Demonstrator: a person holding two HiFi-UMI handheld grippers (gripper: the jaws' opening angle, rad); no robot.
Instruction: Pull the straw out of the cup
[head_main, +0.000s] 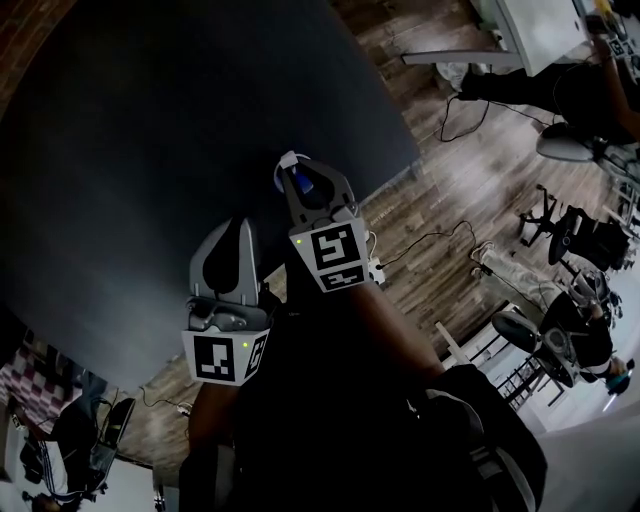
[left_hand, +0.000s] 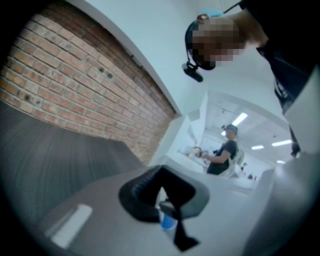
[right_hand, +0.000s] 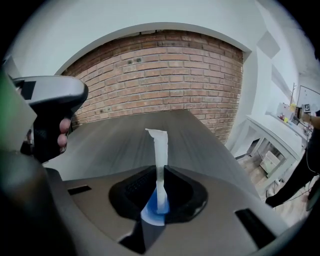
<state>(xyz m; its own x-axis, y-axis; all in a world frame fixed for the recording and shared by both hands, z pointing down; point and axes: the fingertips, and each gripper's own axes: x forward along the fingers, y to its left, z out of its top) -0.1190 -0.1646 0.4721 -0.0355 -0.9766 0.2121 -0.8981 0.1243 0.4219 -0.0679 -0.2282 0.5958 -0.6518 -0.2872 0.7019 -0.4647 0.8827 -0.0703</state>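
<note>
A white straw (right_hand: 160, 155) stands upright between the jaws of my right gripper (right_hand: 159, 197), which is shut on its lower end; a blue patch shows at the grip. From the head view, the straw's white tip (head_main: 288, 160) pokes past my right gripper (head_main: 300, 182) over the dark table's (head_main: 150, 150) near edge. My left gripper (head_main: 235, 240) hangs just left and nearer, jaws together, nothing clearly held. In its own view my left gripper (left_hand: 167, 202) is raised off the table (left_hand: 50, 160), with a small blue bit low between the jaws. No cup is in view.
A brick wall (right_hand: 160, 80) stands behind the table (right_hand: 115, 140). Wooden floor (head_main: 450, 190) with cables lies right of the table, with office chairs (head_main: 560, 235) and people further right. A person (left_hand: 222, 155) stands at a far counter.
</note>
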